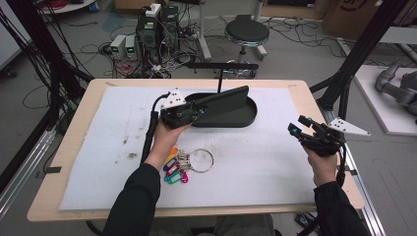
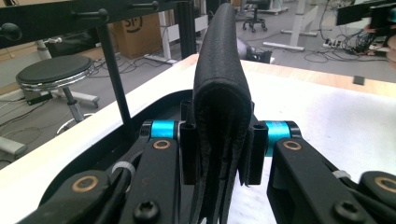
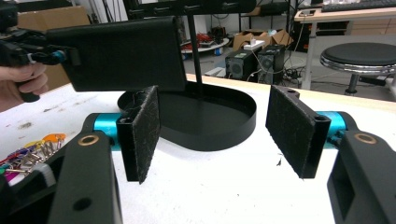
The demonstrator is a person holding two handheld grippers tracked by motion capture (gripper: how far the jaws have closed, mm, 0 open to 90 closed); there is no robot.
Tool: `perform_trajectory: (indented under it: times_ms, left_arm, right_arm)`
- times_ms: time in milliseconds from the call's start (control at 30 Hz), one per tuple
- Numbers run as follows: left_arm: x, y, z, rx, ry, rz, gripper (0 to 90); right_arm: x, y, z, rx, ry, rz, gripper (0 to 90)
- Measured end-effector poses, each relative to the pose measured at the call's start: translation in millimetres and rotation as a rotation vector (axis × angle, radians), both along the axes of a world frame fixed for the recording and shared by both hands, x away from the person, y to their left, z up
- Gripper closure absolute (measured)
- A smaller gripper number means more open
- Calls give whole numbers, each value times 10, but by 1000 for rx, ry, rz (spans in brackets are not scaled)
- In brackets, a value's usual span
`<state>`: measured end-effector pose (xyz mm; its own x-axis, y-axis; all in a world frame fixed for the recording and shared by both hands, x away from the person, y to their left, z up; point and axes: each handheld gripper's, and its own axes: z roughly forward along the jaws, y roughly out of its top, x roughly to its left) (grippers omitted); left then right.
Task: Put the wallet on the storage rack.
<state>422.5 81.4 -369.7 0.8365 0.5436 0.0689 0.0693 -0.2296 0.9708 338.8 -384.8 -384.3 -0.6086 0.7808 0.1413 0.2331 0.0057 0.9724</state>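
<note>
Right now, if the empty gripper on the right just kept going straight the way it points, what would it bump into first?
Probably the black oval tray: in the right gripper view it lies dead ahead of the open right gripper, with bare white mat between. The wallet held by the left gripper hangs higher and to the side. Depth is uncertain.

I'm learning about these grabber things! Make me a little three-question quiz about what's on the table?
1. True or false: the left hand-held gripper is clamped on a black wallet.
2. What lies on the white mat near the person's left forearm? A) scissors B) bunch of keys with coloured tags C) spoon
3. Fill in: the right hand-held gripper has its jaws ____.

Key: 1 true; 2 B; 3 open, with nothing between them.
</note>
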Motion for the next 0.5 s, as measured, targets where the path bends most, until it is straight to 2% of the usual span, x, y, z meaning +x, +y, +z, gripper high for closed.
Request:
perform_trajectory:
  times_ms: [300, 500]
  left_arm:
    - [285, -66, -143, -25, 2, 21, 739]
    - [468, -116, -240, -30, 39, 33, 739]
  right_arm:
    - [4, 3, -9, -4, -4, -2, 362]
    - [9, -2, -11, -3, -3, -4, 362]
